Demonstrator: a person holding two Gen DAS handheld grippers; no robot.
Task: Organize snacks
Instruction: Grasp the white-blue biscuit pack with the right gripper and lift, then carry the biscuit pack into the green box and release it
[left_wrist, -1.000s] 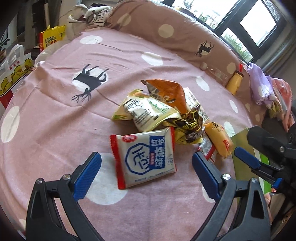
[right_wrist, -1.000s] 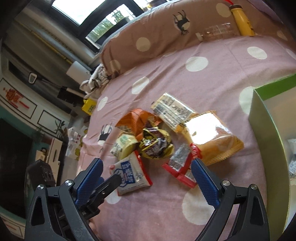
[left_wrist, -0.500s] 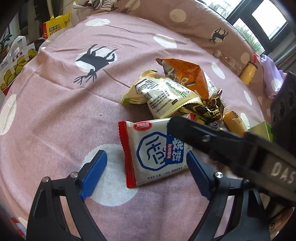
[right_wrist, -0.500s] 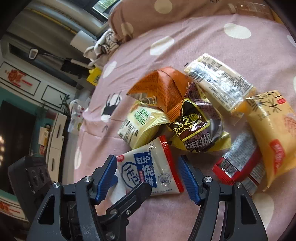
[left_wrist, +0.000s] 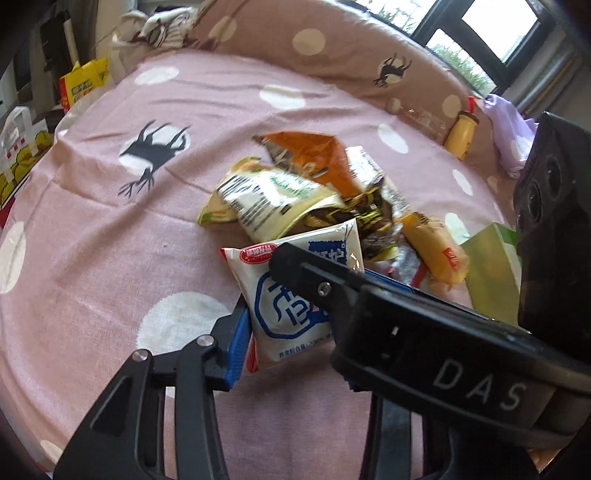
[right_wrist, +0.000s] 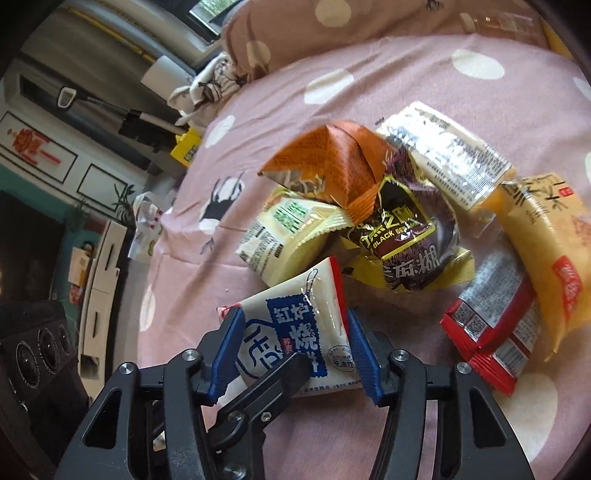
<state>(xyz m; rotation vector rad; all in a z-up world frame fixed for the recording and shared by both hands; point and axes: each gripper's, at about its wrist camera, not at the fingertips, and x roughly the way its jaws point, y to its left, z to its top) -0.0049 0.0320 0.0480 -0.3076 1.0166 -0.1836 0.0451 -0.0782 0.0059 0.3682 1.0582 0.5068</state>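
Observation:
A white and blue snack packet (left_wrist: 295, 295) (right_wrist: 299, 332) with red ends lies at the near edge of a snack pile on the pink dotted bedspread (left_wrist: 110, 229). My left gripper (left_wrist: 295, 332) has closed in on the packet; only its left blue pad (left_wrist: 236, 339) shows, touching the packet's edge. My right gripper (right_wrist: 295, 354) straddles the same packet with both blue pads against its sides. The right gripper's body crosses the left wrist view and hides the left gripper's other finger. One left finger (right_wrist: 266, 384) lies over the packet in the right wrist view.
The pile holds an orange packet (right_wrist: 332, 162), a pale yellow packet (right_wrist: 288, 236), a black sesame packet (right_wrist: 402, 240), a clear-wrapped one (right_wrist: 450, 155), a red one (right_wrist: 491, 343) and a yellow-orange one (right_wrist: 546, 251). A green box (left_wrist: 491, 273) stands right. A yellow bottle (left_wrist: 461, 133) leans on the pillow.
Both grippers moved in on the white and blue packet and narrowed from wide open to pressing its sides. The packet has tilted and lifted slightly.

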